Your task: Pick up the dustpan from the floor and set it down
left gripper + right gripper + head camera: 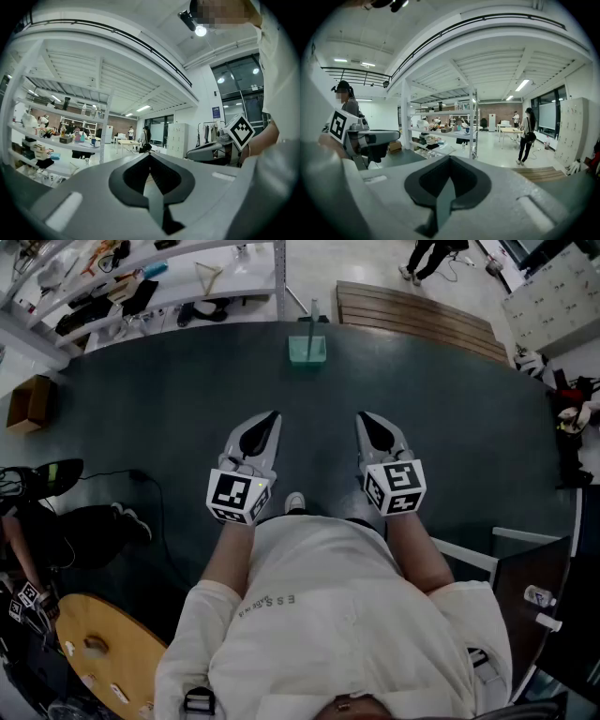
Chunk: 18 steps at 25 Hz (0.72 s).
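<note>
The dustpan (307,345), teal with an upright handle, stands on the dark floor mat (169,418) near its far edge, straight ahead of me. My left gripper (273,415) and right gripper (363,416) are held side by side at waist height, well short of the dustpan and pointing toward it. Both are shut with nothing between the jaws. In the left gripper view the left gripper (150,155) has its tips meeting, with the right gripper (211,150) beside it. The right gripper (447,160) looks the same in its own view. The dustpan is hidden in both gripper views.
White shelving (141,287) full of clutter runs along the far left. A slatted wooden bench (422,317) lies beyond the mat at right. A cardboard box (28,401), a round wooden table (103,652), a chair (530,587) and a seated person (28,521) ring the mat.
</note>
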Tool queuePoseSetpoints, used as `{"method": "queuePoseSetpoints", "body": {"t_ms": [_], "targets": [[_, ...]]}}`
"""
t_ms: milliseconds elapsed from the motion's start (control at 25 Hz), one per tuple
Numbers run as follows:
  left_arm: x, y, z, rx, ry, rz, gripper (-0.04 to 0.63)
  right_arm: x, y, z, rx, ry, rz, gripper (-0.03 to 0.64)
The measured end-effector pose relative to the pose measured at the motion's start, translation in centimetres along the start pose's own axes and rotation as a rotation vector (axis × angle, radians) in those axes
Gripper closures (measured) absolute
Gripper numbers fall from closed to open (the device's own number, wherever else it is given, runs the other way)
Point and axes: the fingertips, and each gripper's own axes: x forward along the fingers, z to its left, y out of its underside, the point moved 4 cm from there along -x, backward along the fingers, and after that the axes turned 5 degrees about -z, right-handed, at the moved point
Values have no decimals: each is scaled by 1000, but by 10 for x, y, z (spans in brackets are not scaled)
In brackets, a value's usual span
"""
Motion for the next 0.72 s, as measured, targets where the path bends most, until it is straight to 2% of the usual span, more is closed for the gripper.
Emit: {"method": "queuePoseSetpoints", "body": {"t_ms": [400,720], "targets": [[-5,1,-6,-4,-2,1,580,-8,4,3,-9,8,5,627],[-7,5,1,-21,-8,2,580,-8,6,-2,59,52,-2,626]]}}
